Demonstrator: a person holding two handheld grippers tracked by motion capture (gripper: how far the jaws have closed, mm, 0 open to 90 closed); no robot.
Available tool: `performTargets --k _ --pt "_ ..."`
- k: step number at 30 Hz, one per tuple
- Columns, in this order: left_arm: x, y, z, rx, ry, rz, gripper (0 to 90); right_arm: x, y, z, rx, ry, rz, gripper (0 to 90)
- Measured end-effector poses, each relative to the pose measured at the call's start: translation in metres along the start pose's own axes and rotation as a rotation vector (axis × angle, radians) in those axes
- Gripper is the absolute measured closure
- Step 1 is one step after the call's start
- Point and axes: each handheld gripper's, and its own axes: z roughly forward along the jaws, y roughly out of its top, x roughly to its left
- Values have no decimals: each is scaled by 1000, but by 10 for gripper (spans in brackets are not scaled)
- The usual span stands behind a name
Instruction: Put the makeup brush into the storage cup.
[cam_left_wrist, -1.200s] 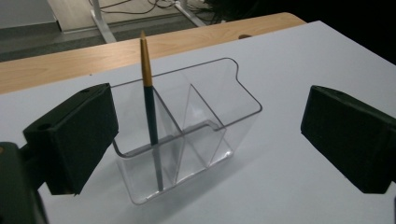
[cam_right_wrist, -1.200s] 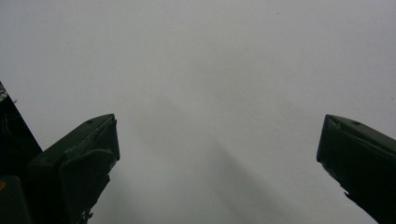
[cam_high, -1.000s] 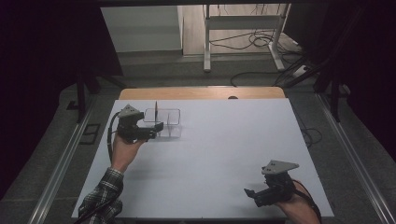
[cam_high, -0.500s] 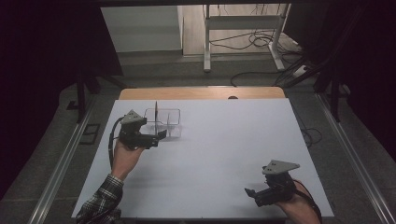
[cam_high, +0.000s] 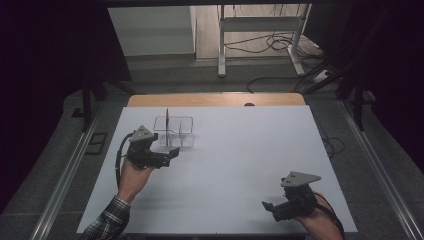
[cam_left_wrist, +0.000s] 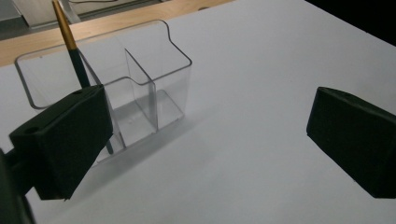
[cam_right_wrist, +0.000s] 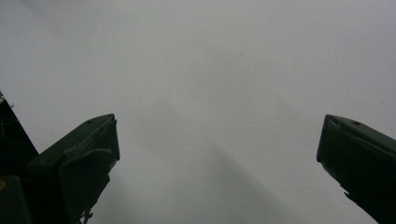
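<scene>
A clear plastic organizer (cam_high: 174, 131) stands on the white table (cam_high: 240, 165) toward its far left, split into compartments, with a dark pencil (cam_left_wrist: 74, 51) upright in one of them. The left gripper (cam_high: 167, 154) sits just beside the organizer, jaws spread wide and empty. The right gripper (cam_high: 272, 207) rests well apart near the table's near right edge, its jaws likewise released around nothing.

The organizer (cam_left_wrist: 140, 79) was clear plastic; the pencil (cam_left_wrist: 70, 44) in it was golden above, dark below. The counter (cam_high: 240, 150) was plain white with a wooden far edge, and the jaws were black.
</scene>
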Motion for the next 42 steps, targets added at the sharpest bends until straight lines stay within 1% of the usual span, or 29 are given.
performTargets --k 2,6,12,22,42 --pt "-2 -2 0 -1 3 10 1 0 0 0 -1 -1 2 0" --pt "-6 -6 -1 -6 -5 12 0 0 0 0 -4 -3 5 0" --pt "-11 -9 -3 2 -12 16 0 -1 0 -1 -6 -5 7 0" --pt "-18 -18 -9 23 -18 18 0 -1 0 -2 -15 -16 9 0" --pt "-32 -33 -26 34 -29 19 0 -1 0 -5 -31 -24 12 0"
